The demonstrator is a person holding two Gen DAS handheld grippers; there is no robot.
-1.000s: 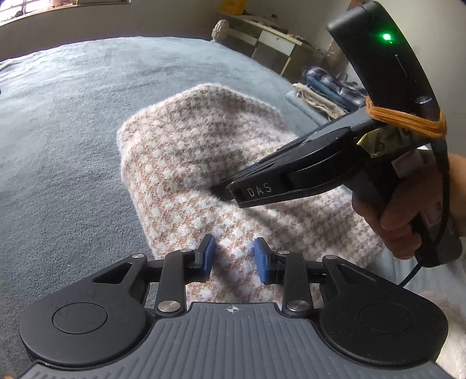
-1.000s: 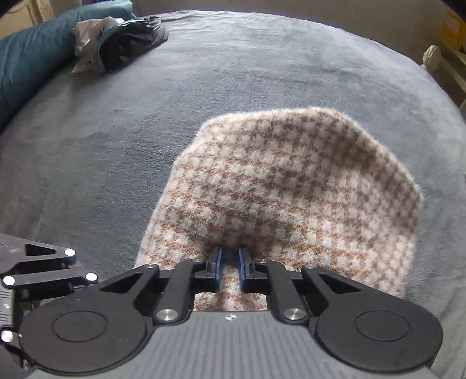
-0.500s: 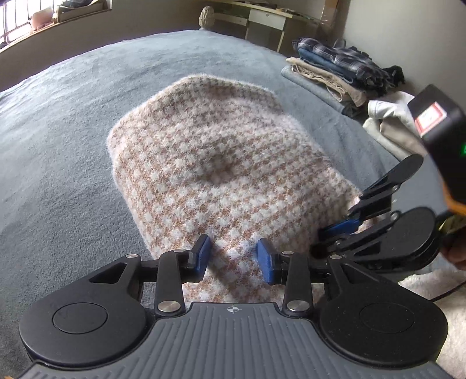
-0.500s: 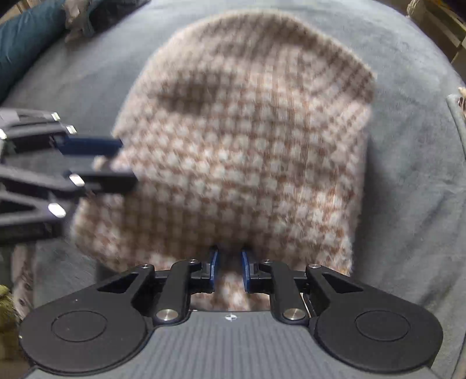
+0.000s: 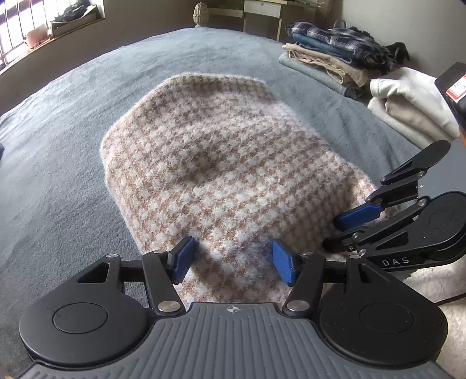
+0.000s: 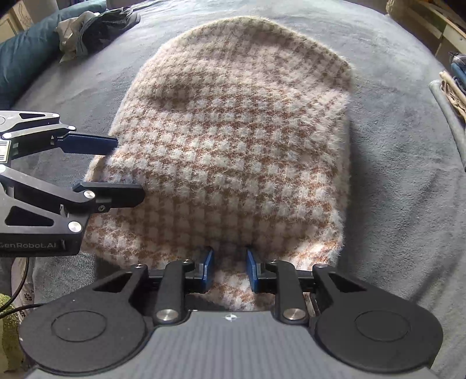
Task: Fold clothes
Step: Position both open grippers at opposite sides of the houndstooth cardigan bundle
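A fuzzy tan-and-white houndstooth sweater point(image 5: 221, 175) lies folded into a compact bundle on the grey blanket point(image 5: 58, 151). My left gripper point(image 5: 234, 261) hovers over the sweater's near edge; its jaws are opening, with only cloth lying beneath the gap. In the right wrist view the sweater point(image 6: 238, 140) fills the middle. My right gripper point(image 6: 230, 269) sits at its near edge, jaws opening, fabric between the blue pads but not pinched. Each gripper shows in the other's view: the right gripper point(image 5: 343, 230) at the sweater's right corner, the left gripper point(image 6: 122, 169) at its left side.
A stack of folded clothes point(image 5: 335, 52) and folded white garments point(image 5: 407, 99) sit at the bed's far right. A dark crumpled pile point(image 6: 96, 26) and a teal pillow point(image 6: 23, 58) lie at the far left. A desk point(image 5: 262, 8) stands behind the bed.
The right gripper left the middle of the sweater and came to its near right corner. Both grippers' jaws have widened. A dent stays in the sweater's top.
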